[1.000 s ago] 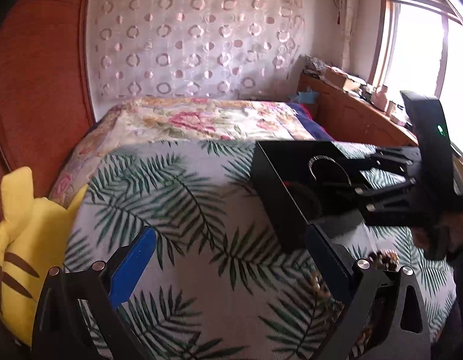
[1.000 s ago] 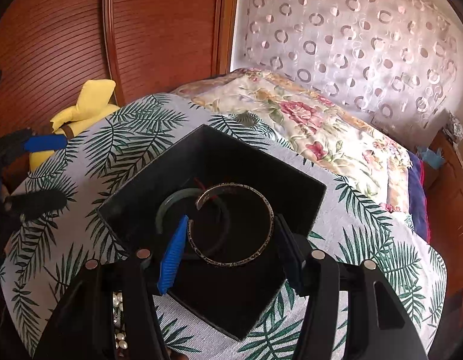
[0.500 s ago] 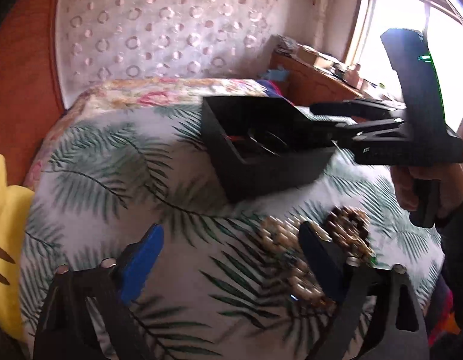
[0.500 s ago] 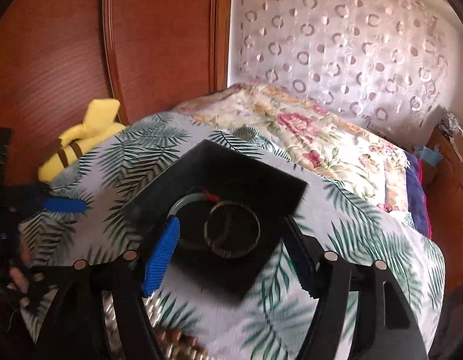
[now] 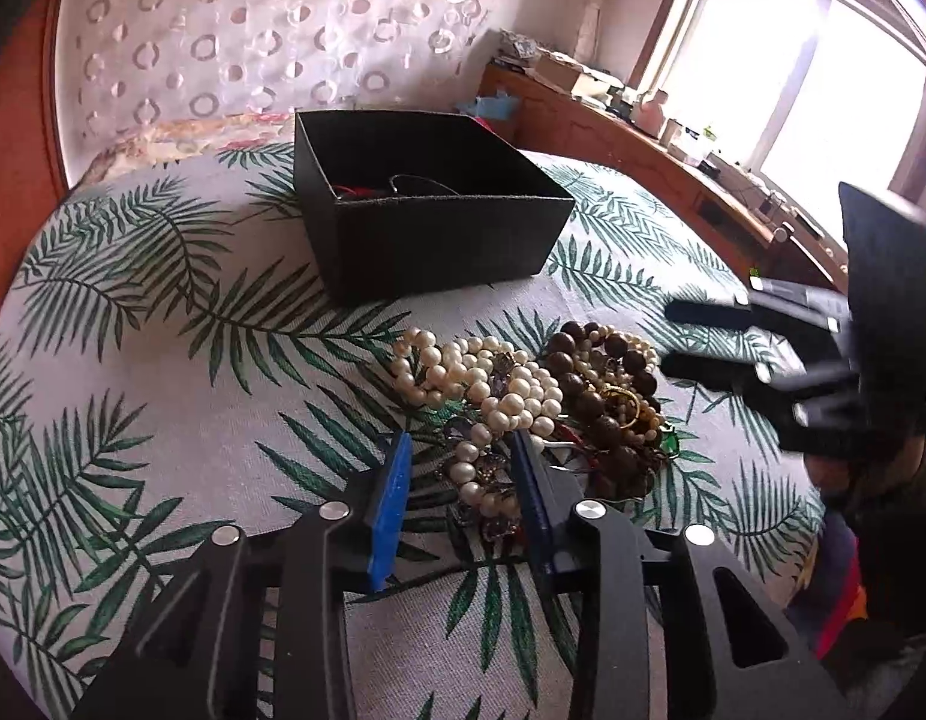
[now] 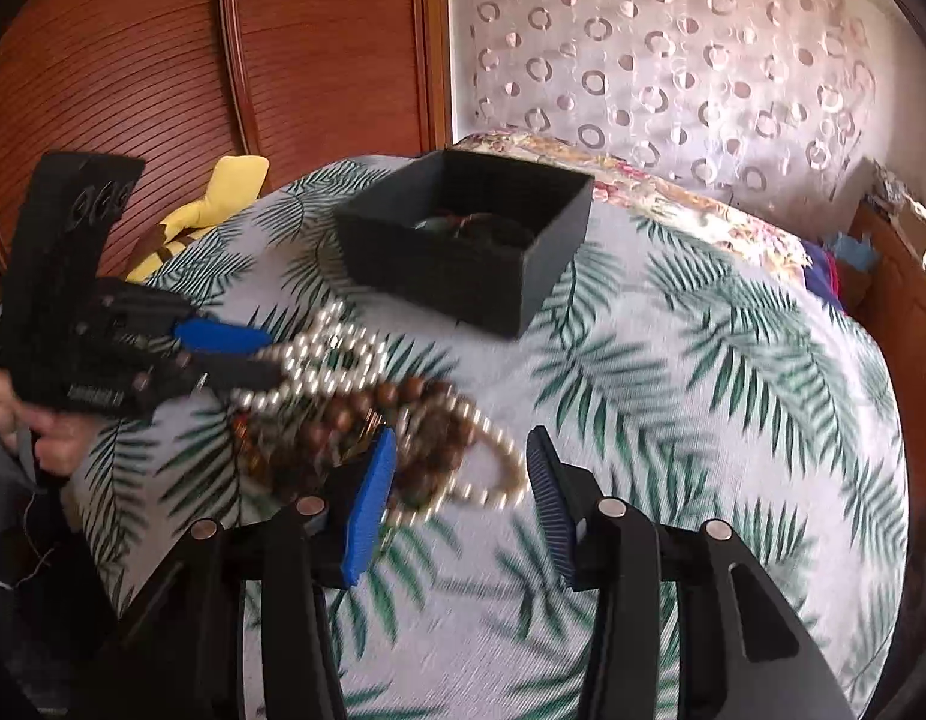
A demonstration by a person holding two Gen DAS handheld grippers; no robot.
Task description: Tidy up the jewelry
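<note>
Most of the sorting looks undone. Between and just ahead of the left gripper [image 5: 463,480], whose blue-padded fingers [image 5: 388,504] stand partly apart around the near end of a cream pearl strand [image 5: 493,387] without visibly pinching it, lies a tangled heap of jewelry on the palm-leaf printed bedspread [image 5: 163,360]. Dark brown wooden beads [image 5: 589,387] and a small gold ring-shaped piece [image 5: 622,402] sit to the right of those fingers.

The right gripper [image 6: 460,498] hovers with its fingers wide apart and holding nothing; the heap's edge lies between them.

Farther off, beyond both pairs of fingers, stands the open black square cardboard box [image 5: 439,240]. Only a few pieces lie inside: a thin metal bangle [image 5: 415,183], something red, and a greenish one, blurred.
</note>
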